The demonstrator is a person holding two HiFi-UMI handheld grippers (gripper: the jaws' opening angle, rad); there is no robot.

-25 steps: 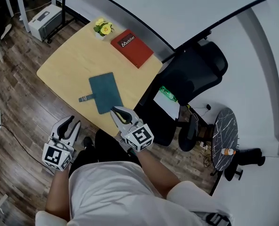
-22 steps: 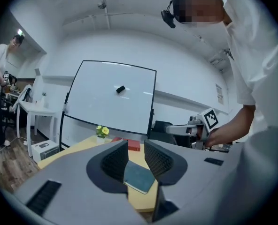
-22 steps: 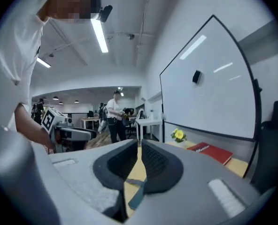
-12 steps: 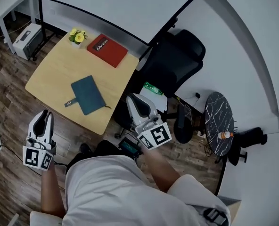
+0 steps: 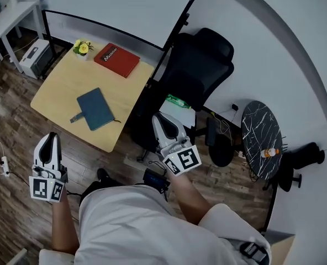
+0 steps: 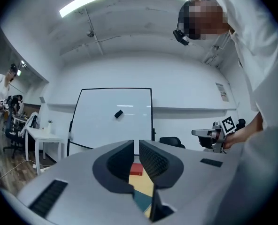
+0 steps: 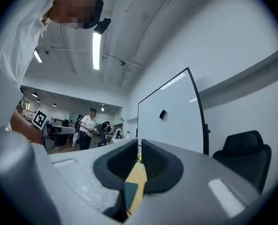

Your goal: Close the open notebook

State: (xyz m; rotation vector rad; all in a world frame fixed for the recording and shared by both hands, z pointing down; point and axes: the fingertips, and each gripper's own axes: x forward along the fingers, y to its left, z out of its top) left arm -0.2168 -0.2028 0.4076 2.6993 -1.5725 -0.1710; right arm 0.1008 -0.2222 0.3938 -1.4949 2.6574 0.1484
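Evidently, in the head view, the teal notebook (image 5: 95,109) lies closed and flat on the table (image 5: 58,90), its strap tab sticking out toward the near edge, with a red book (image 5: 117,59) farther back. We hold the left hand-held gripper (image 5: 50,141) and the right hand-held gripper (image 5: 162,121) off the table, well apart from the notebook, both with jaws together and nothing in them. We judge the closing done. Doing this step well means keeping both tools clear of the table so the cover isn't nudged, and checking that it sits flush. The only container is a small white pot (image 5: 83,55) at the far corner, holding yellow flowers (image 5: 83,47).

In the left gripper view the jaws meet on nothing. Beyond them we see the red book (image 6: 136,169), bare table wood and a strip of the notebook (image 6: 141,200).

In the right gripper view the jaws are likewise pressed together and empty, with the notebook (image 7: 130,191) lying on the table past them.
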